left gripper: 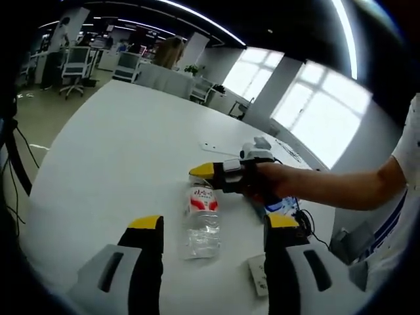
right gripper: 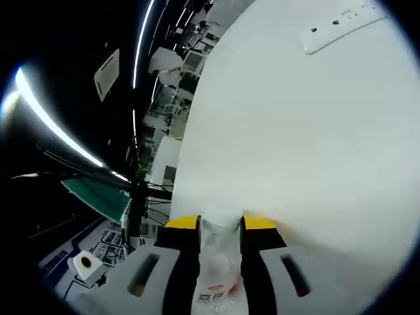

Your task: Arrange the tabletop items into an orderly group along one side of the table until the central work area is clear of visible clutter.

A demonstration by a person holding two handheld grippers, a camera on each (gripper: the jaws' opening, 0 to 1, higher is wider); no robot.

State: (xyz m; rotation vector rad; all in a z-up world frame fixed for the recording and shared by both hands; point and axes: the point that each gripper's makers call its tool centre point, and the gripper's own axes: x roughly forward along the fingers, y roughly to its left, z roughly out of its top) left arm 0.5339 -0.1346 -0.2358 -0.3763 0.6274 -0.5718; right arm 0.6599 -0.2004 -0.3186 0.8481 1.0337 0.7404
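Right now the clear plastic water bottle [left gripper: 202, 222] with a red-and-white label stands upright on the white desk [left gripper: 125, 151], fairly close to the desk's near edge and between the left gripper's [left gripper: 214, 224] two yellow-tipped jaws, which are spread wide and touch nothing. From the right side of the left gripper view the right gripper [left gripper: 211, 172] reaches in, held by a person's hand [left gripper: 275, 184], its yellow tip sitting at the top of the bottle. In the right gripper view the bottle's [right gripper: 219, 259] cap and neck sit between that gripper's [right gripper: 220, 223] black, yellow-tipped jaws, which are drawn in against the bottle on both sides, pinching it. A white power strip [right gripper: 338, 25] lies on the bare desk well beyond, toward the far edge in that view. Just beside the left gripper's right jaw, near the desk's edge, lies a small white adapter-like object [left gripper: 257, 272], and behind the person's hand a blue-printed item [left gripper: 283, 207] shows partly, too hidden to identify.
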